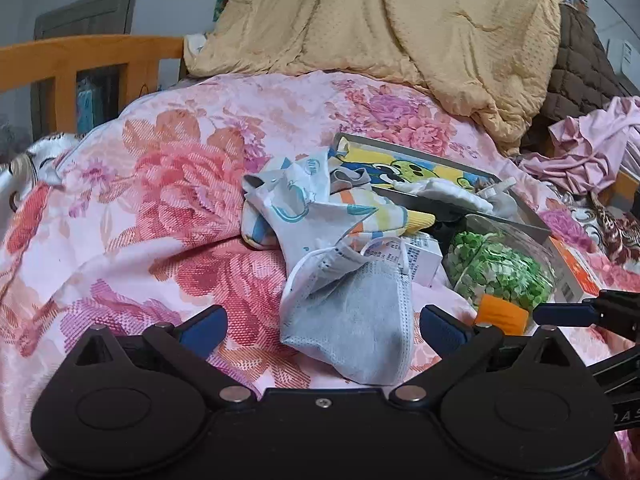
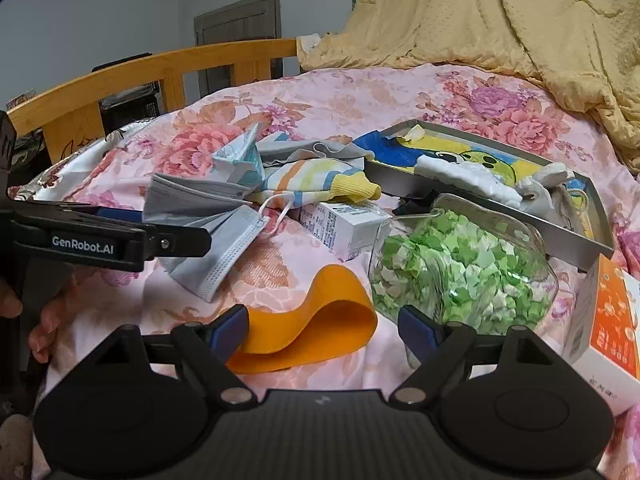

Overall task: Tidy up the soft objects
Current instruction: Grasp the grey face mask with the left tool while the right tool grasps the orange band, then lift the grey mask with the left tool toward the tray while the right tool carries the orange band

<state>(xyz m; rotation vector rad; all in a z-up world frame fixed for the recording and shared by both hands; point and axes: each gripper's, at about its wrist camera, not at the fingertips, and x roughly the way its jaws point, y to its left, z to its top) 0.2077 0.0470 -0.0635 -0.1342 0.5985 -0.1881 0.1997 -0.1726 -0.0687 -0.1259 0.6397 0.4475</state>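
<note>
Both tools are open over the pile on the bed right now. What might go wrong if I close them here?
1. The right tool straddles the orange band, but one finger sits against the jar of green paper; closing may nudge it.
2. The grey mask between the left tool's fingers has ear loops lying toward the small white box; lifting may drag it.

Bed (image 2: 120, 80) with wooden rail, spread with pink floral quilt (image 1: 160, 184).

Lying on the quilt: grey face mask (image 1: 352, 336), striped sock (image 2: 316, 182), patterned cloth (image 1: 292, 196), small white carton (image 2: 344, 224), orange loop band (image 2: 320, 320), clear jar of green paper bits (image 2: 460, 272), metal tray (image 2: 480, 204), orange-and-white box (image 2: 608, 320); yellow blanket (image 2: 500, 20) heaped behind.
</note>
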